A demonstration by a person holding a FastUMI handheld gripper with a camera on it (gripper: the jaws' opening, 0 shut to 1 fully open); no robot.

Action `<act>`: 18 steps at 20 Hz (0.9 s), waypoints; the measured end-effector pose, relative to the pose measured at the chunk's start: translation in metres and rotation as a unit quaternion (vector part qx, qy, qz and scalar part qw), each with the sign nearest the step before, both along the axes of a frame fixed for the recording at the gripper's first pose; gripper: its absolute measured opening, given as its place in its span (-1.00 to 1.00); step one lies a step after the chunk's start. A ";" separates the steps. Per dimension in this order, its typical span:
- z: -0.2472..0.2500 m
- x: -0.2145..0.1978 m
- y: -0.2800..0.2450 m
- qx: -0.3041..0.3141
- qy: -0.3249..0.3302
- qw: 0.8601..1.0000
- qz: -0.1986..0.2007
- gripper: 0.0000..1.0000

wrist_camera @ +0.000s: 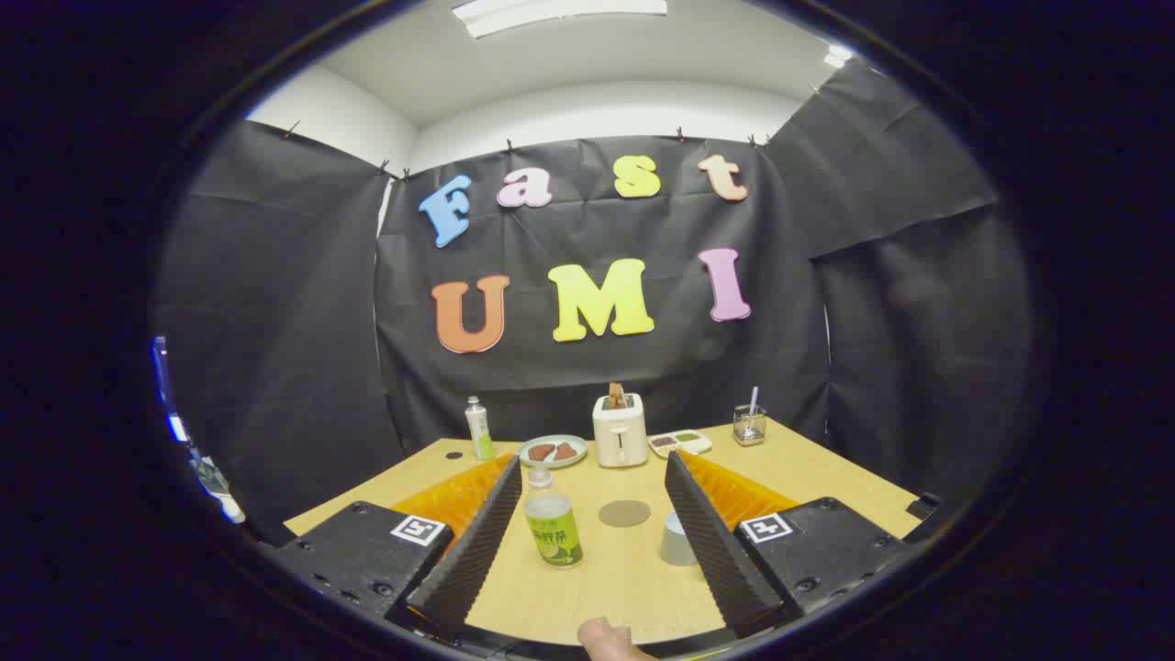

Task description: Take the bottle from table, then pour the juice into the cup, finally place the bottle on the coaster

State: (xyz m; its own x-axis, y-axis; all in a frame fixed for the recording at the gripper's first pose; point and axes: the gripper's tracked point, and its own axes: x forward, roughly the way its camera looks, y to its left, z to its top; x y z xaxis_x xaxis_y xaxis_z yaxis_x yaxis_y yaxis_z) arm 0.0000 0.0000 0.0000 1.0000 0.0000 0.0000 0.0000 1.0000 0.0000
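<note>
Juice bottle point(553, 520) stands upright on the tabletop point(826, 477), between the tool's fingers, nearer the left one, not touched by either. Clear plastic, green label low on the body, pale cap on; liquid level hard to read, so weight is a guess: probably light to moderate. Thin plastic likely gives under squeeze and the label wrap may be slick, so best hold looks like mid-body across the label, below the shoulder, firm but not crushing; cap looks closed, which matters for pouring. Tool point(587, 500) is spread wide, holding nothing, ribbed fingers point(477, 542) flanking the bottle. Cup point(677, 540), small and pale grey, sits just beside the right finger, partly hidden by it; probably light and easy to knock. Coaster point(624, 513), round and brown, lies flat between bottle and cup, slightly beyond them. Counts: two bottles (the second, slim one point(478, 429) is at the far left), one cup, one coaster, one toaster point(620, 430) with something in its slot, one plate point(553, 451) with two brown pieces, one small tray point(680, 443), one glass holder point(749, 425) with a stick in it. A fingertip point(606, 635) shows at the near tabletop edge.
</note>
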 end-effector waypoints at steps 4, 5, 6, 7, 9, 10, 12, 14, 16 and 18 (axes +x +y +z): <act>0.009 -0.017 0.023 0.003 -0.034 0.999 0.042 1.00; 0.012 -0.020 0.026 0.009 -0.041 0.998 0.050 1.00; 0.011 -0.023 0.027 0.012 -0.043 0.998 0.054 1.00; 0.009 -0.024 0.024 0.011 -0.039 0.998 0.050 1.00; 0.005 -0.025 0.018 0.003 -0.030 0.999 0.036 1.00; 0.006 -0.026 0.020 0.001 -0.032 0.999 0.037 1.00; 0.007 -0.026 0.021 0.004 -0.037 0.999 0.039 1.00; 0.003 -0.023 0.020 0.006 -0.031 0.999 0.038 1.00; -0.001 -0.020 0.018 0.002 -0.024 0.999 0.031 1.00; -0.004 -0.017 0.020 -0.004 -0.021 0.999 0.027 1.00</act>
